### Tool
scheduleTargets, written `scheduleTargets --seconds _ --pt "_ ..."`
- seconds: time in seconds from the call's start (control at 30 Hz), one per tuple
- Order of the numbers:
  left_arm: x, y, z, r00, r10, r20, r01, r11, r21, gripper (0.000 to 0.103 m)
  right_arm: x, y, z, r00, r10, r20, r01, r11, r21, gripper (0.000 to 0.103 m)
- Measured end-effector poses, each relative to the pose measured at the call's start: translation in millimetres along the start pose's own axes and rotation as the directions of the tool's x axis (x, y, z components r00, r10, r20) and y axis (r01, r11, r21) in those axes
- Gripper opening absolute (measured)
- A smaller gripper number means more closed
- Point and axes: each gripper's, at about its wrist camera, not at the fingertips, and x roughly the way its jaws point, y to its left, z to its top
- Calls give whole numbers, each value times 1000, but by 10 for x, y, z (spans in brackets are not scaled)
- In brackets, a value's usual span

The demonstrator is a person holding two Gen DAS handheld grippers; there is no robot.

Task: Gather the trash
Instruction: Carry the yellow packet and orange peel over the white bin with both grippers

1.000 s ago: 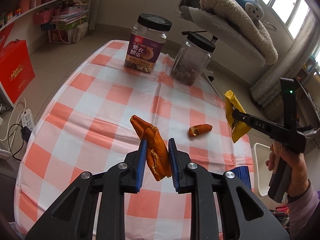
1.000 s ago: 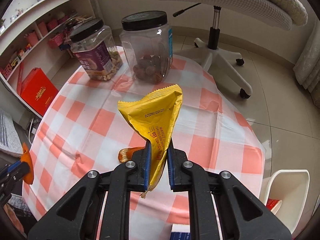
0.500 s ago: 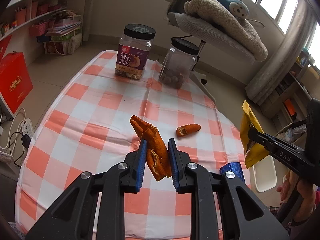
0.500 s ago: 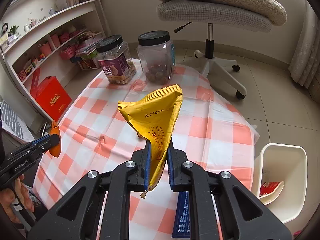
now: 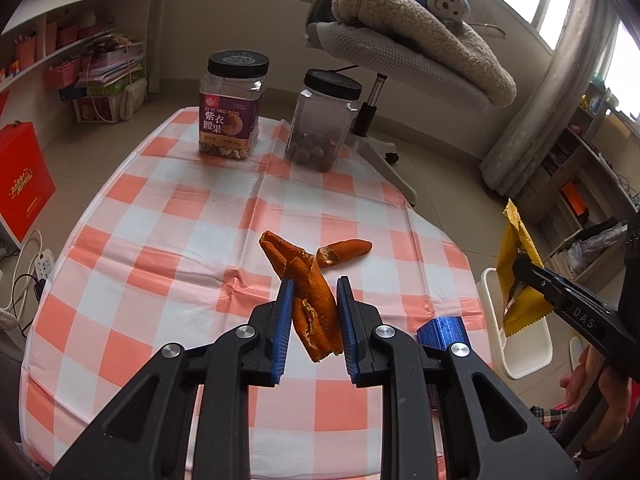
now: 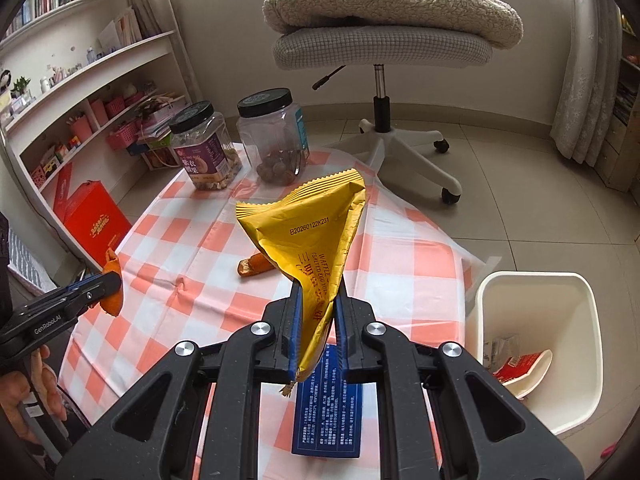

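My left gripper (image 5: pixel 314 292) is shut on a long orange peel (image 5: pixel 308 280), held above the checked tablecloth (image 5: pixel 168 208). A smaller piece of peel (image 5: pixel 344 251) lies on the cloth just beyond it. My right gripper (image 6: pixel 316 300) is shut on a crumpled yellow snack wrapper (image 6: pixel 308 228), raised over the table's right side. To its right a white bin (image 6: pixel 536 320) stands on the floor beside the table, with a red wrapper (image 6: pixel 520 364) inside. In the left wrist view the right gripper (image 5: pixel 520 264) and its wrapper (image 5: pixel 516 280) hang over the bin (image 5: pixel 516 356).
Two black-lidded jars, one labelled purple (image 5: pixel 230 108) and one clear with brown balls (image 5: pixel 324 128), stand at the table's far end. A blue box (image 6: pixel 328 408) lies near the front edge. An office chair (image 6: pixel 380 44) piled with a blanket stands behind. Shelves and a red box (image 6: pixel 94 220) are at left.
Both grippers have drawn back from the table with their loads. The right one has swung toward the white bin, which now shows fully beside it.
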Motion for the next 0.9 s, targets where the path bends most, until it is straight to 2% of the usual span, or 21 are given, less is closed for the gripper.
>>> scheduleTargets --seconds 0.2,0.5,0.9 --pt "54 -288 -29 1000 -23 7 23 999 46 23 -178 -286 -2 999 -12 34 10 998 56 13" --pt "146 -599 -83 998 -56 -7 57 995 88 23 -419 -836 -82 995 -84 56 74 984 162 13" --pt "278 -1101 -158 992 -119 -49 125 981 146 23 -688 -1585 -260 970 -238 42 213 925 316 14"
